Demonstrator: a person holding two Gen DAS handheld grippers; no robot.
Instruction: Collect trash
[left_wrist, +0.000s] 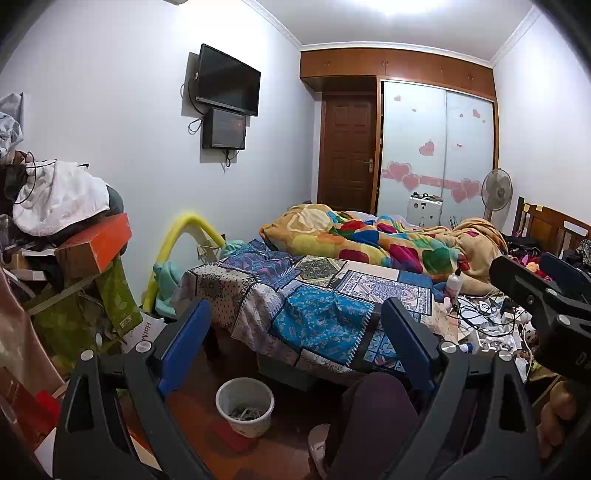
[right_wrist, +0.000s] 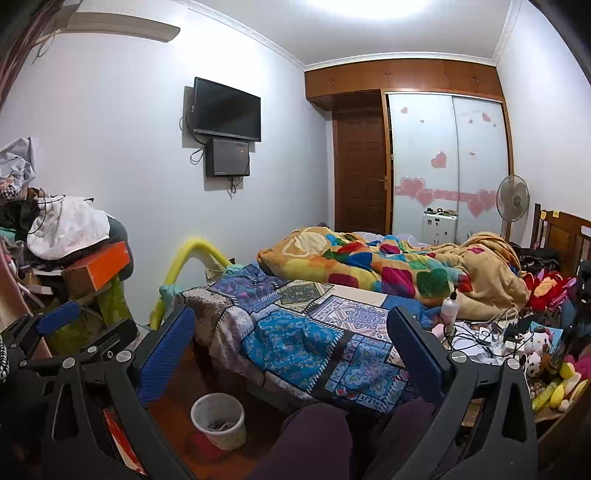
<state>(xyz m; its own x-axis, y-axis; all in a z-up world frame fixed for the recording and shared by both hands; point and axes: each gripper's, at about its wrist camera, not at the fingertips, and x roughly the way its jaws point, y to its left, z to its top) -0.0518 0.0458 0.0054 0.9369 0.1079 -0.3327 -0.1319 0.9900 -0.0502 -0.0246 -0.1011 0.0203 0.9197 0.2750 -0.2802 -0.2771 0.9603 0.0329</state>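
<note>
Both your claws stand wide apart with nothing between the blue ribbed pads: the left gripper (left_wrist: 295, 343) and the right gripper (right_wrist: 291, 354) are held level, side by side over your knees, so no pick or drop is in hand and the scene fits either a pause before a grab or one after a drop. Just below and slightly left of each claw, on the wooden floor, stands the wastebasket (left_wrist: 245, 406), a round pale plastic tub with some crumpled greyish scraps at its bottom. Ahead lies the patchwork bedspread (right_wrist: 295, 339), soft and wrinkled. Off to the right of the claws, a tangle of cables and white papers (right_wrist: 480, 339) sits by a pump bottle (right_wrist: 450, 306); which bits there are trash is hard to tell, so any grab calls for a closer look
</note>
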